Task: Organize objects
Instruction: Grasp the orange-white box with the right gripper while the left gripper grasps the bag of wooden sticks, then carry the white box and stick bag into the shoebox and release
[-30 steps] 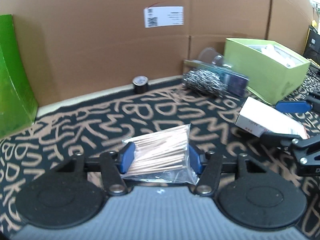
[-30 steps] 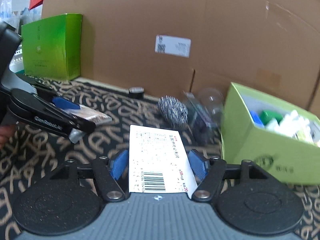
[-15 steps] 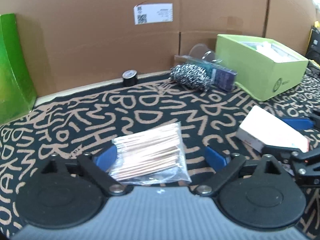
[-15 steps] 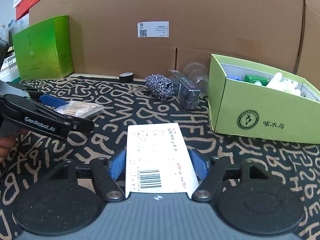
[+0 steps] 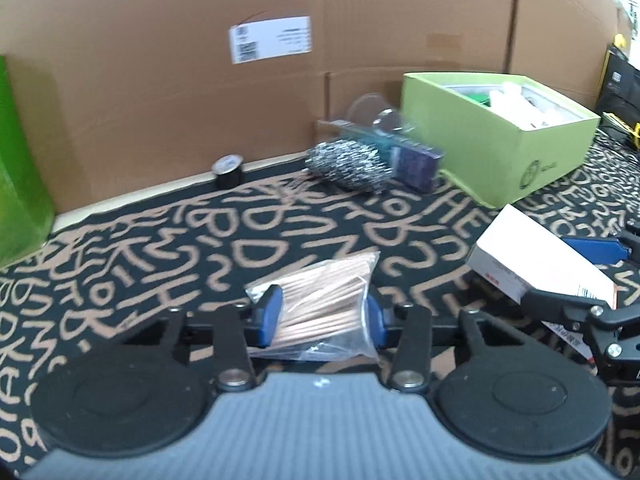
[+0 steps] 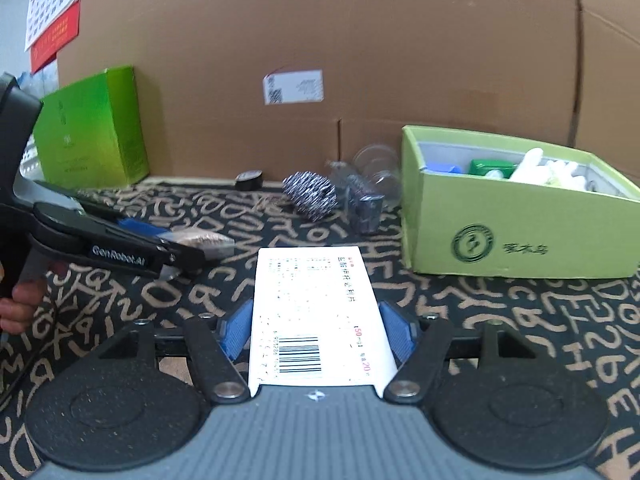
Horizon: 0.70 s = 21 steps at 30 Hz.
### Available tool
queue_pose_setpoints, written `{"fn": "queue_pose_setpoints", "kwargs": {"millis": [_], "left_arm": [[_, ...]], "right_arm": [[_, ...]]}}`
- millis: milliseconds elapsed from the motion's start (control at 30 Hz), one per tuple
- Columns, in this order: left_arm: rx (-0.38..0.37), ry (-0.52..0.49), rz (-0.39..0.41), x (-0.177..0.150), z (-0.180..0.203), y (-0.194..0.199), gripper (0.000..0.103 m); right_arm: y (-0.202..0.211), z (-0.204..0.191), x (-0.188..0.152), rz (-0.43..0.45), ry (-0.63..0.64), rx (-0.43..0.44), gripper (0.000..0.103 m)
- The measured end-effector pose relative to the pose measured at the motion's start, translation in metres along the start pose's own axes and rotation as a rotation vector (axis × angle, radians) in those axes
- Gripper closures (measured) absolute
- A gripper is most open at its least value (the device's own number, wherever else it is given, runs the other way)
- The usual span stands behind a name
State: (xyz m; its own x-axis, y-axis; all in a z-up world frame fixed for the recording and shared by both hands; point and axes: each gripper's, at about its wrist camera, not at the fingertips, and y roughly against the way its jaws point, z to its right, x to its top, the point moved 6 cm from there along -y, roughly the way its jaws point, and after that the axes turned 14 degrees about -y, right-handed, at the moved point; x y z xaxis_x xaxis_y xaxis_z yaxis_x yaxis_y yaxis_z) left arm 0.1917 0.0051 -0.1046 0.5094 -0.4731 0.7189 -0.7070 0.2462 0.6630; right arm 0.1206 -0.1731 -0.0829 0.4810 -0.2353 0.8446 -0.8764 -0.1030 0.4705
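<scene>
A clear bag of thin wooden sticks (image 5: 324,300) sits between the blue pads of my left gripper (image 5: 322,310), just over the patterned cloth. Its jaws are closing and the pads press the bag's sides. The right wrist view shows this left gripper (image 6: 188,250) from the side, with the bag (image 6: 200,238) at its tip. My right gripper (image 6: 316,328) is shut on a flat white box with a barcode (image 6: 312,312). In the left wrist view that white box (image 5: 532,256) and the right gripper (image 5: 546,268) are at the right edge.
An open light-green box (image 6: 500,232) with several items stands at the right. A steel scourer (image 6: 310,196), a clear plastic case (image 5: 404,156) and a black tape roll (image 6: 249,179) lie by the cardboard wall (image 6: 360,60). A tall green box (image 6: 92,132) stands at the left.
The left jaws spread wide off the bag half a second ago and have now closed in on it again. The right gripper keeps its hold on the white box while both hands shift.
</scene>
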Motion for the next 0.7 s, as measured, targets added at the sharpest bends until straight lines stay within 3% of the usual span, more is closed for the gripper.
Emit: {"fn": "queue_pose_setpoints", "kwargs": {"millis": [300,433,533,700], "left_arm": [[-0.056,0.040,0.052,0.027,0.012,0.013,0.083],[-0.058,0.045,0.093,0.039,0.016,0.022,0.085],[-0.105,0.061,0.131,0.053,0.021,0.031,0.085],[-0.134,0.012,0.217,0.090,0.040,0.045,0.085]], "right_arm": [[0.028,0.025,0.015,0.098,-0.055,-0.027,0.031],[0.034,0.035,0.016,0.112,-0.077,-0.031,0.031],[0.038,0.038,0.020,0.130,-0.079,-0.039,0.031],[0.044,0.050,0.041,0.196,-0.073,-0.067,0.031]]}}
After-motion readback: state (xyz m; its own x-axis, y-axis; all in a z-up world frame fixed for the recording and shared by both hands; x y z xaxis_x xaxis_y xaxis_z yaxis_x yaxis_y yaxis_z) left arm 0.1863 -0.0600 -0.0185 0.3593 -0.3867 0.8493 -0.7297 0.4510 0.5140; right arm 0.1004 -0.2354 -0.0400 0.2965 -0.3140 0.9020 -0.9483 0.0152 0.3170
